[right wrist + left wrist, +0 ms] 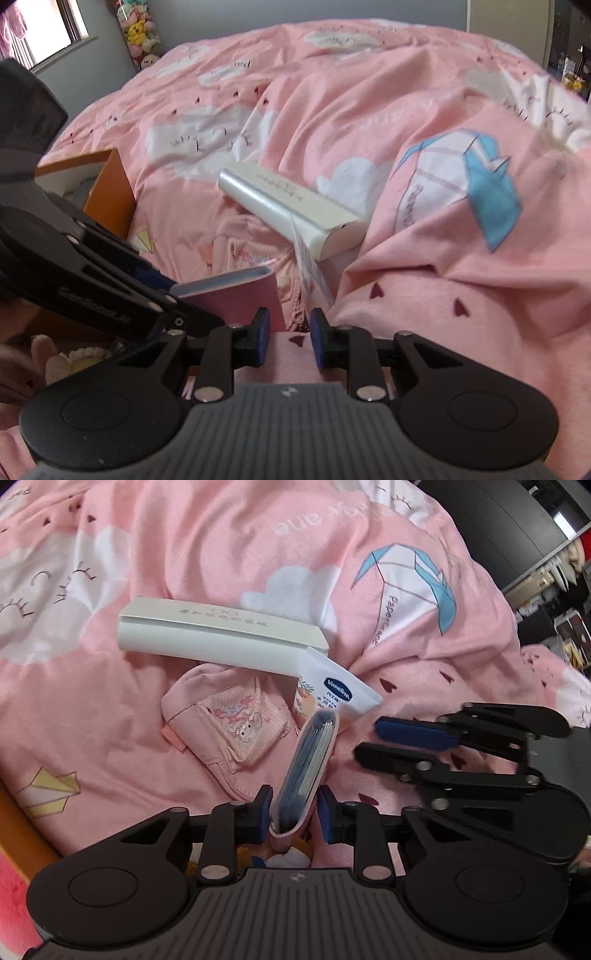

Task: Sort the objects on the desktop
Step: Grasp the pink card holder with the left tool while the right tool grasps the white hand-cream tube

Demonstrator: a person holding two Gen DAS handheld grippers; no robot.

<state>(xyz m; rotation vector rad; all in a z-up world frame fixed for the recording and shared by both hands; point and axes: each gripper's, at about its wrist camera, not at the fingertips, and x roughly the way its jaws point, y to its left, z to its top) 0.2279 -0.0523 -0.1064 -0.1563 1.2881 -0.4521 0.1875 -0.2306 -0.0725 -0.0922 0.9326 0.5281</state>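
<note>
Between the blue pads: a pink card holder (306, 771), pinched by the left gripper (291, 812) and raised off the quilt.
Right gripper (286, 334): fingers a narrow gap apart, nothing between them, just right of the holder.
Beyond the holder: a pink pouch (229, 723) and a Vaseline tube (340, 694) lying on the quilt.
Farther out: a white case (221, 638), resting across the tube's end.
Left of the holder: an orange box (107, 188).
Underneath: a pink cloud-print quilt (221, 535).
</note>
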